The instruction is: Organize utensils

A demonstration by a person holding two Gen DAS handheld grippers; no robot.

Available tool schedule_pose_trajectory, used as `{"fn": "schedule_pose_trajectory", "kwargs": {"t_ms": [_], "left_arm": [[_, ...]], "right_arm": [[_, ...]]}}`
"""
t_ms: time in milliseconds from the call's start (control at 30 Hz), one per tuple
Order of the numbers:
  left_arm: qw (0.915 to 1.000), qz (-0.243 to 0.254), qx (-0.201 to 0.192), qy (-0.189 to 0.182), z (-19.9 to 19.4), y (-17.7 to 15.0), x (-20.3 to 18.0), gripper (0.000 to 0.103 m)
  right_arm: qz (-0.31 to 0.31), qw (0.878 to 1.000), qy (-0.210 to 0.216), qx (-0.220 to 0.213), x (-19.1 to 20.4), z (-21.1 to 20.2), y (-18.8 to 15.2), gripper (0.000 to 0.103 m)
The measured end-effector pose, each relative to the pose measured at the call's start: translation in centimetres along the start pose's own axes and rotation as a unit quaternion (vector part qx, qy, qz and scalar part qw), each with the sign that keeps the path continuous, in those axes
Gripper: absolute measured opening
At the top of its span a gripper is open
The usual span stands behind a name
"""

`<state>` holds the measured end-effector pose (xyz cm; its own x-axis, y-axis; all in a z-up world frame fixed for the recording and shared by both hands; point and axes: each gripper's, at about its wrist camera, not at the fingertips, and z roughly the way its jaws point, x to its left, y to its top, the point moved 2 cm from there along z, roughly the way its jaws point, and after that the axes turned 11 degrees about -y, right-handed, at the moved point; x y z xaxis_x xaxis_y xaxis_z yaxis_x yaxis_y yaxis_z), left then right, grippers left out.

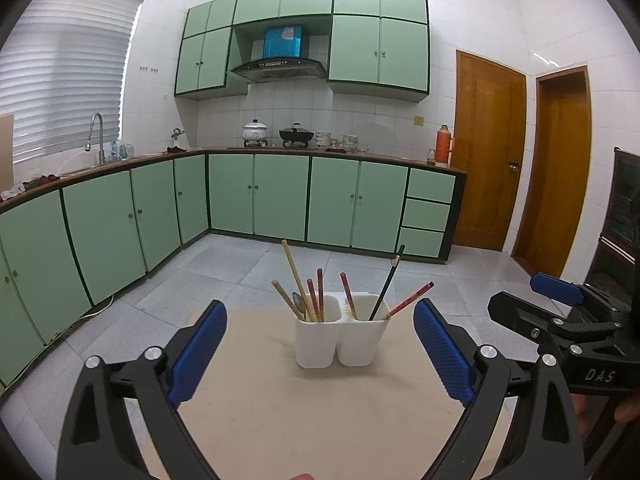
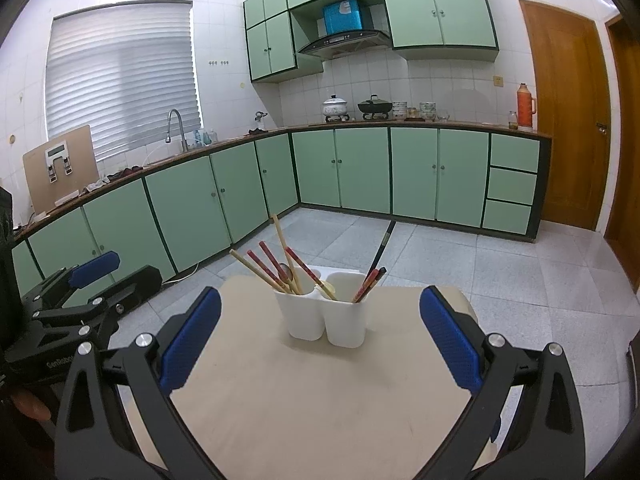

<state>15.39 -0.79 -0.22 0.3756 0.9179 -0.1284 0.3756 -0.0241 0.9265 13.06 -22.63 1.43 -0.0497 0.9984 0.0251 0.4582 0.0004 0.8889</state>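
Two white cups stand side by side on a small beige table [image 1: 280, 408]. The left cup [image 1: 317, 342] holds bamboo and red chopsticks and a metal spoon [image 1: 298, 302]. The right cup [image 1: 362, 340] holds a black chopstick [image 1: 387, 282], red chopsticks and a pale yellow utensil. My left gripper [image 1: 320, 344] is open and empty, short of the cups. My right gripper [image 2: 320, 332] is open and empty too, with the cups [image 2: 326, 314] between its blue pads further ahead. Each gripper shows in the other's view, the right [image 1: 556, 292] and the left [image 2: 92, 272].
The table [image 2: 320, 400] stands on a grey tiled floor. Green cabinets [image 1: 256, 196] and a counter with a sink tap [image 1: 94, 132], pots and bowls run along the back and left. Wooden doors [image 1: 488, 152] are at the right. A dark cabinet [image 1: 624, 216] is at the far right.
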Motion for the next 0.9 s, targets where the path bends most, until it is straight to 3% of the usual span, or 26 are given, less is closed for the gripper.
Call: {"fn": "schedule_pose_trajectory", "kwargs": {"t_ms": [900], "left_arm": [[1.0,0.0,0.0,0.0,-0.06,-0.07,0.12,0.093]], "right_arm": [[0.0,1.0,-0.001,0.0,-0.06,0.07,0.19,0.097]]}}
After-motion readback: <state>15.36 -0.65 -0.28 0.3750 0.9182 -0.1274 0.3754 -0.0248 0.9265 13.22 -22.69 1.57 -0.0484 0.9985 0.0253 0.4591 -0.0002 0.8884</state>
